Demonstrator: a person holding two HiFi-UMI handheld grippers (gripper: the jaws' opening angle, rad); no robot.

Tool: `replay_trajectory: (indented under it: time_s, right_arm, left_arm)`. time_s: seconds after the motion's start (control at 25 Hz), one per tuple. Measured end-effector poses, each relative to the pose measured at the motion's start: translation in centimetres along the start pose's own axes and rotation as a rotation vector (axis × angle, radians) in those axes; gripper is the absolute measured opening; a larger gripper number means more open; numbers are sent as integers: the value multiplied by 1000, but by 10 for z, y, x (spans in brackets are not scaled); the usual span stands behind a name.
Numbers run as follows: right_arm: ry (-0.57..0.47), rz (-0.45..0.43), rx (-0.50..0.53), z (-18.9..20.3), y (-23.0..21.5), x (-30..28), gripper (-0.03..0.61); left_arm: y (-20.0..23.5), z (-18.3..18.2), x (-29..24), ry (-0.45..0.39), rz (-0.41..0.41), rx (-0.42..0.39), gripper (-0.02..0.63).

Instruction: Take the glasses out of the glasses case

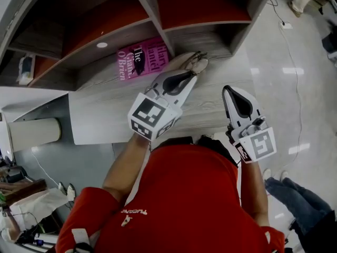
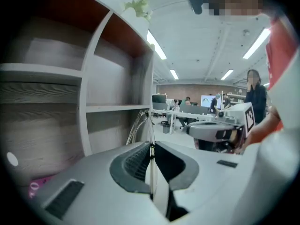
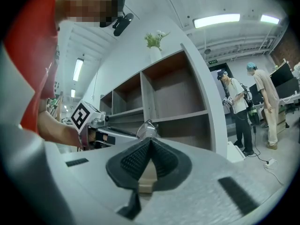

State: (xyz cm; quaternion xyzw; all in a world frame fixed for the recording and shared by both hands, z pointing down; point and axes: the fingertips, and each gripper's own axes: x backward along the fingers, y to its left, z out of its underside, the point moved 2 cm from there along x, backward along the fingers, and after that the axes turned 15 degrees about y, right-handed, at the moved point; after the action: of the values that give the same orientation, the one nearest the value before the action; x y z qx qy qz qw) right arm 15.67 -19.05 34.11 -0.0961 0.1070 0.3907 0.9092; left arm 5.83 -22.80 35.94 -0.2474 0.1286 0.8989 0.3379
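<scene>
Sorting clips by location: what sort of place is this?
Probably an open-plan office or lab: rows of desks with monitors, long ceiling strip lights, and a large wooden shelving unit.

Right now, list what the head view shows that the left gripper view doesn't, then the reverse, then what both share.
Only the head view: the marker cube on the left gripper, the pink book with its title readable, and a white cable on the floor. Only the left gripper view: the plant atop the shelving, ceiling lights and people at distant desks. Both: the glasses clamped between the left gripper's fingers, the shelving, and the right gripper.
</scene>
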Motion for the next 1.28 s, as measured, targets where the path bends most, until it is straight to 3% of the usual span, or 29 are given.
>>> replay_trajectory:
  time_s: [0.44,0.88,1.28]
  right_arm:
    - [-53,33,-6,-17,11,15,5]
    - [-40,62,25,-15,19,21,5]
    - [-44,57,33,-20,21,21,5]
  left_arm:
    - [-17,-28,36,-188,27,13,31]
    - [-16,-36,52,-251,14,15,31]
    - [-15,-37,55,-247,5,29,31]
